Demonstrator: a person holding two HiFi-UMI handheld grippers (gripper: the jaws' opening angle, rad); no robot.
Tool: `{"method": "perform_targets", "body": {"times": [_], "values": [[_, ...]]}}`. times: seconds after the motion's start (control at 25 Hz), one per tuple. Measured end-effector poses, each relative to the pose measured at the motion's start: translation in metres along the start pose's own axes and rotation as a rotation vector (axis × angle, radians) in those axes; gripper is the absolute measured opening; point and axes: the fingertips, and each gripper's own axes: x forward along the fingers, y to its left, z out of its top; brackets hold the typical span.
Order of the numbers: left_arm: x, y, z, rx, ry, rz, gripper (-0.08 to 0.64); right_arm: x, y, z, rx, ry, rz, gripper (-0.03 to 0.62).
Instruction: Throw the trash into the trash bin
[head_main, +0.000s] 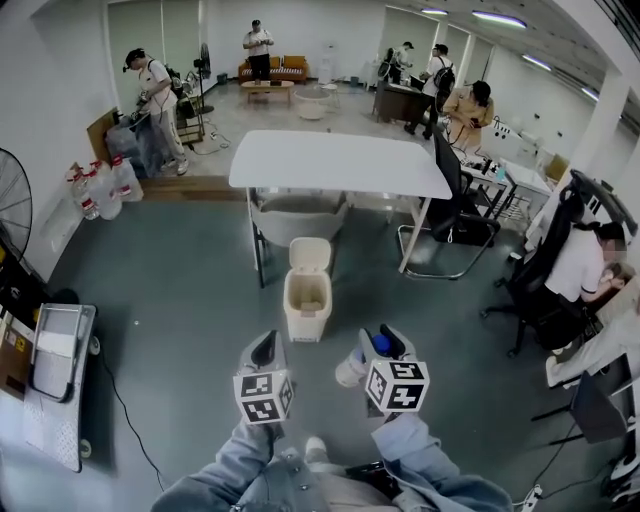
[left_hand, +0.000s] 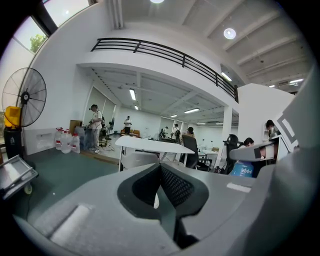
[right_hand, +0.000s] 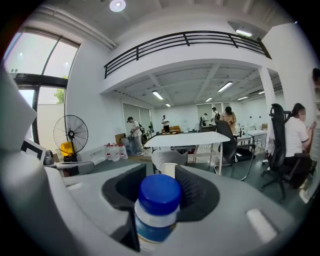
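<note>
A cream trash bin (head_main: 307, 298) stands on the grey floor in front of me, its lid (head_main: 309, 253) tipped up and open. My right gripper (head_main: 385, 345) is shut on a white plastic bottle with a blue cap (head_main: 379, 343), held a little short of the bin and to its right. In the right gripper view the bottle (right_hand: 156, 212) stands upright between the jaws of the right gripper (right_hand: 161, 186), and the bin (right_hand: 169, 170) shows just beyond. My left gripper (head_main: 265, 350) hovers short of the bin on its left. In its own view the left gripper (left_hand: 161, 187) has its pads together, with nothing held.
Behind the bin stands a white table (head_main: 335, 160) with a grey chair (head_main: 298, 215) under it and a black office chair (head_main: 455, 215) at its right. A folded cart (head_main: 55, 350) and a fan (head_main: 10, 215) stand on the left. Several people are around the room.
</note>
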Motion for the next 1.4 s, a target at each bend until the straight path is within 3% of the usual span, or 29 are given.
{"method": "perform_targets", "body": {"times": [0.52, 0.8, 1.04, 1.4], "values": [[0.087, 0.000, 0.016, 0.002, 0.007, 0.083, 0.009, 0.090, -0.055, 0.026, -0.007, 0.041, 0.050, 0.184], [0.120, 0.020, 0.020, 0.001, 0.018, 0.112, 0.009, 0.128, -0.059, 0.029, -0.009, 0.064, 0.063, 0.184], [0.172, 0.038, 0.018, -0.017, 0.024, 0.101, 0.009, 0.172, -0.070, 0.029, -0.016, 0.088, 0.048, 0.183], [0.270, 0.087, 0.058, -0.040, 0.008, 0.058, 0.009, 0.255, -0.063, 0.071, -0.046, 0.113, 0.034, 0.184]]}}
